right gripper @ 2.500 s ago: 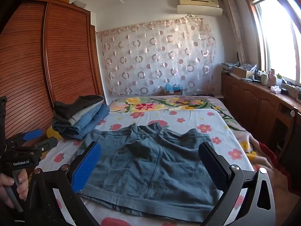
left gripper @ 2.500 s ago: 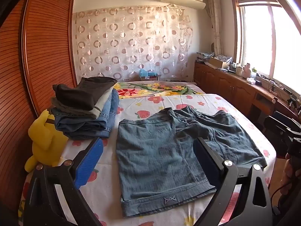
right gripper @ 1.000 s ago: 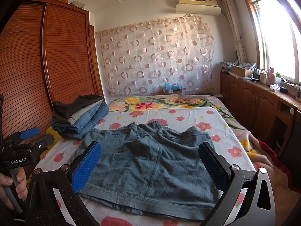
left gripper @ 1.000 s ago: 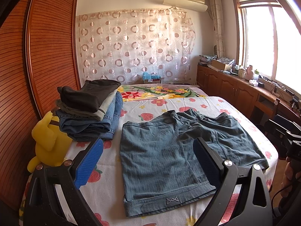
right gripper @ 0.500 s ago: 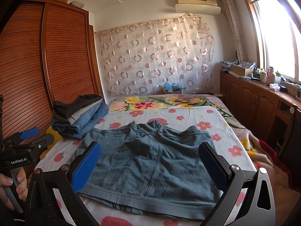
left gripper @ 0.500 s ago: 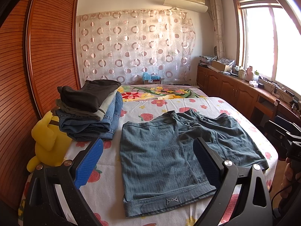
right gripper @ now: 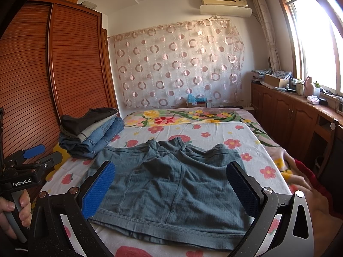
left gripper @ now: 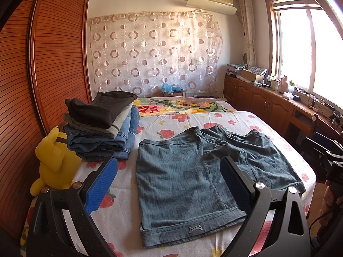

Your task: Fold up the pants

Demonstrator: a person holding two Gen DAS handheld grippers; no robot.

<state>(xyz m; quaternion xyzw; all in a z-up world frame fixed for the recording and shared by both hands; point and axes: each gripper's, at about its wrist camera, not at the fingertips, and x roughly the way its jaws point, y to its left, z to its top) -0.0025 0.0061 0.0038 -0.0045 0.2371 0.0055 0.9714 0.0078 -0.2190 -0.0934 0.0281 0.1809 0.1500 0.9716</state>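
My left jaws: spread wide, gripping nothing, held above the near edge of the bed, with the waistband end of the shorts below and between my fingers.
My right jaws: also spread wide and empty, poised over the near hem of the shorts.
Blue pads: the left finger of each tool carries a blue textured pad; none touches cloth.
Shorts: blue-grey, spread flat on the bed and unfolded, waistband with a small logo nearest my left camera, both legs side by side running toward the window side.
Bed: covered by a white sheet printed with flowers and strawberries.
Yellow plush toy: at the bed's left edge, against the wardrobe side.
Stack of folded clothes: jeans beneath, lighter and dark garments on top, just beside the shorts' far left corner but apart from them.
Floral blanket: across the far end of the bed.
Wardrobe: slatted wooden doors along the left.
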